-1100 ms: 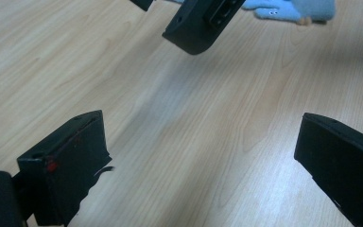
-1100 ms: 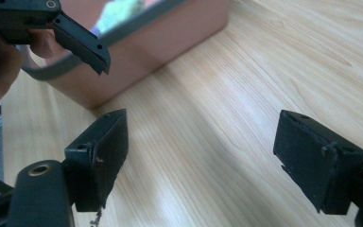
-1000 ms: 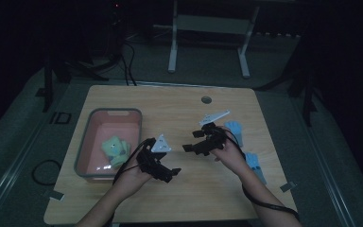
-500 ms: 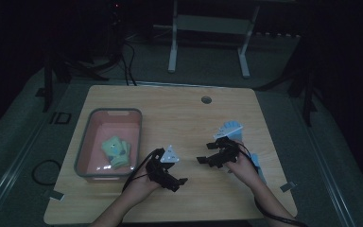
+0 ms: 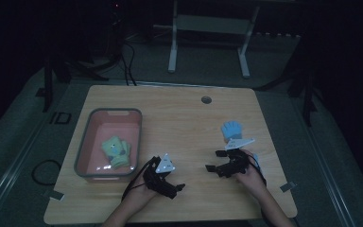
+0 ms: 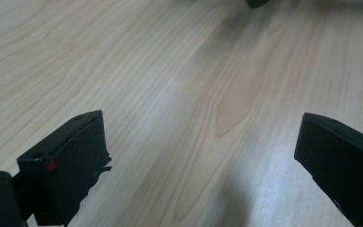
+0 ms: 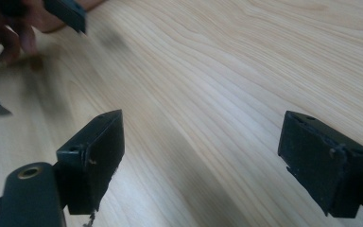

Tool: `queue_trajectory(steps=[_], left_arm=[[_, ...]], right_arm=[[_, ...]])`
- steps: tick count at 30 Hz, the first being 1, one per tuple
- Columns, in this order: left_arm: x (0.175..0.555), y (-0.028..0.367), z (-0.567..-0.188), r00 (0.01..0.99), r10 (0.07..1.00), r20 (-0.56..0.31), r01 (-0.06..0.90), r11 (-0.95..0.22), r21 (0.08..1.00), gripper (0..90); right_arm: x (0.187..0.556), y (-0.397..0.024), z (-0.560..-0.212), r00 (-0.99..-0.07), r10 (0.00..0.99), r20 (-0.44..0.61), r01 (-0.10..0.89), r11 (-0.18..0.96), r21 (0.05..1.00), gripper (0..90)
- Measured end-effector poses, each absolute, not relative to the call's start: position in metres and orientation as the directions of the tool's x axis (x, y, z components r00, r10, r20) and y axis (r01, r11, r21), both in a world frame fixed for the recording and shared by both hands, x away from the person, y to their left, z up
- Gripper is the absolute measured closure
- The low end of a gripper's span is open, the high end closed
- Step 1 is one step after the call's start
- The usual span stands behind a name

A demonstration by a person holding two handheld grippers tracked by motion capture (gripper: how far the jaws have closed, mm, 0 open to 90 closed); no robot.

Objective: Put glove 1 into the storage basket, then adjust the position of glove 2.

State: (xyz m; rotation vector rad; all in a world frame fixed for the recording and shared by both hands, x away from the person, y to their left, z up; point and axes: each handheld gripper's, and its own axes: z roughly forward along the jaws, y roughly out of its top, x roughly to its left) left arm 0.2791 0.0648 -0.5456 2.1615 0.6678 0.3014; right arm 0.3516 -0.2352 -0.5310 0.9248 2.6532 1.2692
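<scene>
The high view is dim and underexposed: the surroundings sink into near-black, and the pale wooden table (image 5: 179,118) reads muted with faint grain. Both gripper views are bright and evenly lit, with soft shadows beneath the jaws; the far hand (image 7: 14,23) is motion-blurred.

The light tan wooden table (image 5: 179,118) has a pale grain running in long streaks, with a darker tan oval patch in the left gripper view. At nine o'clock on it sits a pink rectangular plastic bin with a grey rim (image 5: 86,142); inside lies a pale green cloth glove (image 5: 115,150) with a small dark mark. At three o'clock lies a light blue cloth glove (image 5: 231,129). The black left gripper (image 5: 177,187) and black right gripper (image 5: 211,168) each carry a light grey three-cornered plate; a red fleck marks one left jaw.
</scene>
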Motion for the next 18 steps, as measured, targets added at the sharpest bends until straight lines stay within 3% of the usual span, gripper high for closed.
queue_trajectory(steps=[3,13,18], left_arm=[[0.279,0.068,-0.546,0.815,0.579,-0.020,0.366,-0.488,0.792,3.7],[0.278,0.067,-0.549,0.813,0.581,-0.032,0.381,-0.490,0.784,3.5],[0.276,0.065,-0.550,0.809,0.586,-0.037,0.391,-0.491,0.778,1.9]], right_arm=[[0.354,-0.241,-0.530,-0.811,0.545,0.213,0.522,0.509,0.684,15.9],[0.351,-0.248,-0.521,-0.783,0.602,0.156,0.520,0.497,0.695,11.8],[0.352,-0.257,-0.515,-0.764,0.633,0.121,0.516,0.488,0.704,21.2]])
